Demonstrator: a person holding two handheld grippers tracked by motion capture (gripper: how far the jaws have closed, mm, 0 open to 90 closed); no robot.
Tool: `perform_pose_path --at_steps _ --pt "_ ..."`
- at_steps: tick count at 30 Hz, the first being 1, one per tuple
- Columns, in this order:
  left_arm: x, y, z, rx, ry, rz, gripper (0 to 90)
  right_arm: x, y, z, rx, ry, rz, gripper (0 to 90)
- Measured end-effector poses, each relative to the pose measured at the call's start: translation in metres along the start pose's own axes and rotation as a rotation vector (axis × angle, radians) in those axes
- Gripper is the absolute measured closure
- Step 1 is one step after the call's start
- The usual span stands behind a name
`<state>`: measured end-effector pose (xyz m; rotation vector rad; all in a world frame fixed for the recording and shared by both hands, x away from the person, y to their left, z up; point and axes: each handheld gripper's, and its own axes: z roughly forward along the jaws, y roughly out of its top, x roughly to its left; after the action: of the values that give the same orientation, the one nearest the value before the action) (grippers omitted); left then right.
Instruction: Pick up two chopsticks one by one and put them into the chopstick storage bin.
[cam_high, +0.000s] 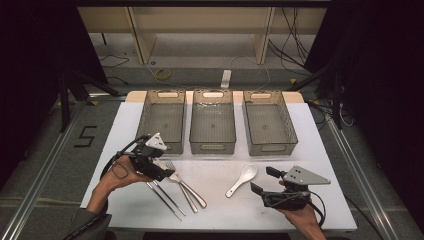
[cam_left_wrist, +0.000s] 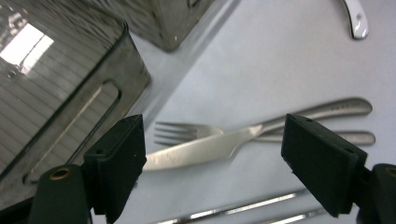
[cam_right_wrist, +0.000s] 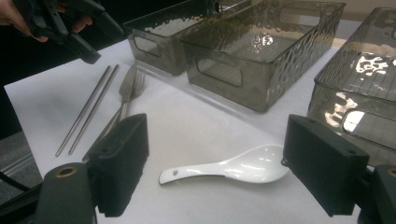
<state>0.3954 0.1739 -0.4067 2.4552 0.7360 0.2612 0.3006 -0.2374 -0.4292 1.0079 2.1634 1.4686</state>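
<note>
- Left tongs gape wide, empty, over the knife lying across the fork.
- Right tongs wide open, empty, near the white spoon on the tabletop.

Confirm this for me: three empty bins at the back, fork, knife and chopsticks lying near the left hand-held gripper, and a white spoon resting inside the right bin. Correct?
Not quite. The spoon is not in the right bin; it lies on the table in front of the bins, near the right hand-held gripper, as the high view shows. The rest stands: fork, knife and chopsticks lie by the left hand-held gripper.
</note>
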Motion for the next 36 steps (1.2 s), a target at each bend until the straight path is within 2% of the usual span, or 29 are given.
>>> perform_pose_path --at_steps 6,11,14,17,21,23,26,30,34,36 --pt "0.003 -0.011 -0.001 0.109 -0.002 0.031 22.9 0.001 0.000 0.001 0.013 0.002 -0.009 23.5" --pt "0.005 -0.021 0.002 0.179 -0.035 0.052 25.6 0.001 0.000 0.001 0.017 -0.002 -0.012 23.6" --pt "0.002 -0.028 0.009 0.274 -0.055 0.097 26.1 0.001 0.000 0.001 0.016 -0.001 -0.016 23.7" --pt "0.001 -0.030 0.013 0.293 -0.071 0.100 26.6 0.001 0.000 0.001 0.019 -0.001 -0.017 23.7" --pt "-0.001 -0.035 0.017 0.333 -0.073 0.126 28.5 0.001 0.000 0.001 0.021 -0.005 -0.018 23.8" --pt "-0.001 -0.036 0.018 0.331 -0.082 0.124 29.2 0.001 0.000 0.001 0.021 -0.004 -0.016 23.9" --pt "-0.002 -0.039 0.022 0.326 -0.094 0.160 30.7 0.001 0.000 0.002 0.026 -0.004 -0.016 23.9" --pt "-0.003 -0.044 0.028 0.372 -0.106 0.204 31.4 0.001 0.000 0.001 0.023 -0.003 -0.015 24.0" --pt "-0.003 -0.043 0.031 0.367 -0.113 0.231 32.8 0.001 0.000 0.002 0.026 -0.003 -0.016 24.1" --pt "-0.003 -0.043 0.032 0.360 -0.112 0.227 33.9 0.001 0.000 0.002 0.029 -0.002 -0.014 24.1"
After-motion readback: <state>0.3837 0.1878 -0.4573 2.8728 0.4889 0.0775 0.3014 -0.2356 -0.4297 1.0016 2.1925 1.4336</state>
